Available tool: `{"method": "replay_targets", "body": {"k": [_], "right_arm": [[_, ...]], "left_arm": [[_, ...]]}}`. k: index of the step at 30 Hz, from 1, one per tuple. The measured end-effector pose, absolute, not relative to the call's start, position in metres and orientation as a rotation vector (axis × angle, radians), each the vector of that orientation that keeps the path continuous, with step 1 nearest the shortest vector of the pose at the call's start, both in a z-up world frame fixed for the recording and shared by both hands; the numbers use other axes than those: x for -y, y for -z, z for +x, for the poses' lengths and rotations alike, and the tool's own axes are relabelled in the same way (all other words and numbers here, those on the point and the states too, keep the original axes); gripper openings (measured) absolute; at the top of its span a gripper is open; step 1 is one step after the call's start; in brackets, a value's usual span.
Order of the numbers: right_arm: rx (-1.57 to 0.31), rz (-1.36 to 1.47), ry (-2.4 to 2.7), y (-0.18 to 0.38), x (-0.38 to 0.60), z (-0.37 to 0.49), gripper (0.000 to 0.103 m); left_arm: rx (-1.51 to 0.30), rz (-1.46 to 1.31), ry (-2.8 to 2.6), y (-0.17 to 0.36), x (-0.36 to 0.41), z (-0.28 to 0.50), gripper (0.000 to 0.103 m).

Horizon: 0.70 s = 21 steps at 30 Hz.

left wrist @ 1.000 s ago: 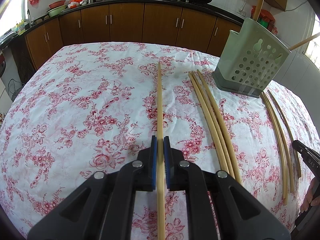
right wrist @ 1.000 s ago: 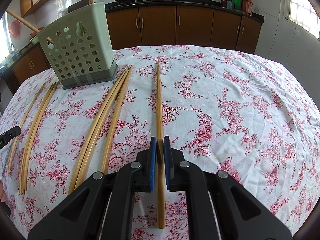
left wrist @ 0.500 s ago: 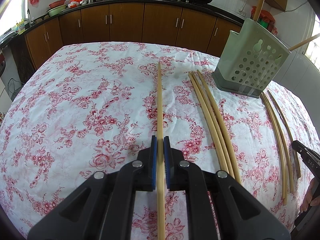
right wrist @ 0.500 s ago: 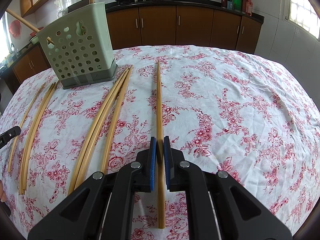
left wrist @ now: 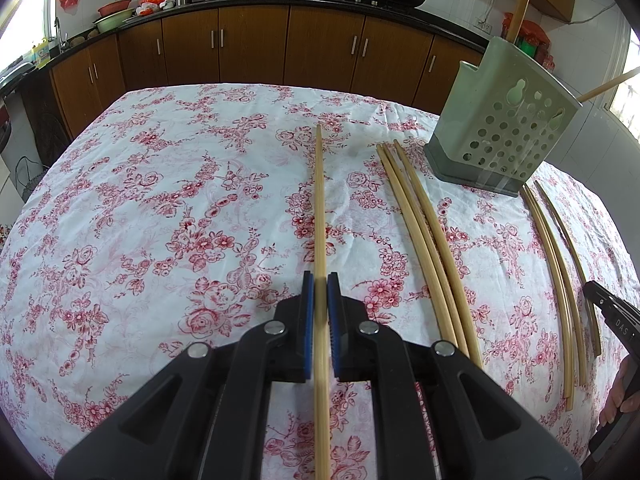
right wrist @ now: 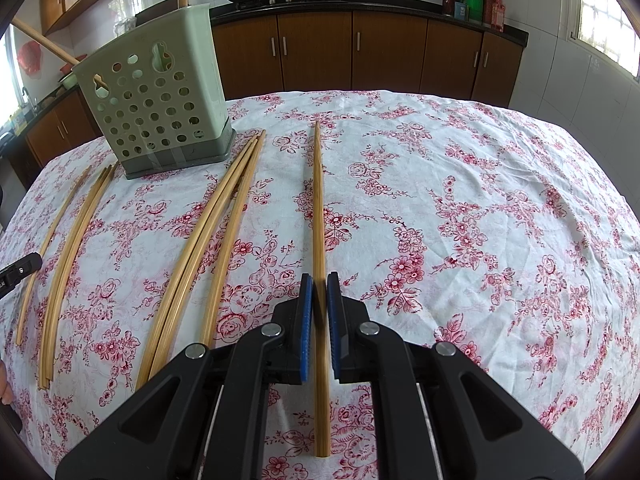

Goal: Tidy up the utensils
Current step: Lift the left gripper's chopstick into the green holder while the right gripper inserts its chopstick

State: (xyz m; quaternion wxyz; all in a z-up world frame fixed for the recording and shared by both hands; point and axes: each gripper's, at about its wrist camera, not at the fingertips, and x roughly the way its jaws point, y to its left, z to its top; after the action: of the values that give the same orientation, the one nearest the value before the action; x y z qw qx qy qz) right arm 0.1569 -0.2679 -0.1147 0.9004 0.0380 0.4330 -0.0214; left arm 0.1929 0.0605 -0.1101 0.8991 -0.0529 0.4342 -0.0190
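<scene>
In the left wrist view my left gripper (left wrist: 319,284) is shut on a long bamboo chopstick (left wrist: 319,200) that runs straight ahead over the floral tablecloth. My right gripper (right wrist: 319,284) is shut on another bamboo chopstick (right wrist: 318,200) in the same way. I cannot tell whether either far tip touches the cloth. A pale green perforated utensil holder (left wrist: 500,136) (right wrist: 156,104) stands upright at the back, taped to the cloth, with two chopsticks sticking out of its top. It is to the right of my left gripper and to the left of my right gripper.
Three loose chopsticks (left wrist: 428,240) (right wrist: 216,232) lie side by side beside each held one, and a further bunch (left wrist: 556,264) (right wrist: 68,248) lies beyond. A black finger of the other gripper (left wrist: 600,300) (right wrist: 20,266) shows at each frame's edge. Brown kitchen cabinets (right wrist: 392,56) stand behind the table.
</scene>
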Motion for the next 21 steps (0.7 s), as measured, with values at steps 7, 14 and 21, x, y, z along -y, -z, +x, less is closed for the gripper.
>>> {"method": "replay_targets", "body": {"k": [7, 14, 21], "right_arm": [[-0.898, 0.081, 0.04, 0.114, 0.269, 0.153, 0.009], [-0.903, 0.086, 0.035, 0.113, 0.27, 0.147, 0.008], [-0.746, 0.104, 0.046, 0.058, 0.278, 0.135, 0.008]], "left_arm": [[-0.908, -0.048, 0.036, 0.108, -0.054, 0.185, 0.01], [-0.906, -0.006, 0.037, 0.109, -0.048, 0.173, 0.008], [-0.771, -0.021, 0.054, 0.055, -0.051, 0.16, 0.008]]}}
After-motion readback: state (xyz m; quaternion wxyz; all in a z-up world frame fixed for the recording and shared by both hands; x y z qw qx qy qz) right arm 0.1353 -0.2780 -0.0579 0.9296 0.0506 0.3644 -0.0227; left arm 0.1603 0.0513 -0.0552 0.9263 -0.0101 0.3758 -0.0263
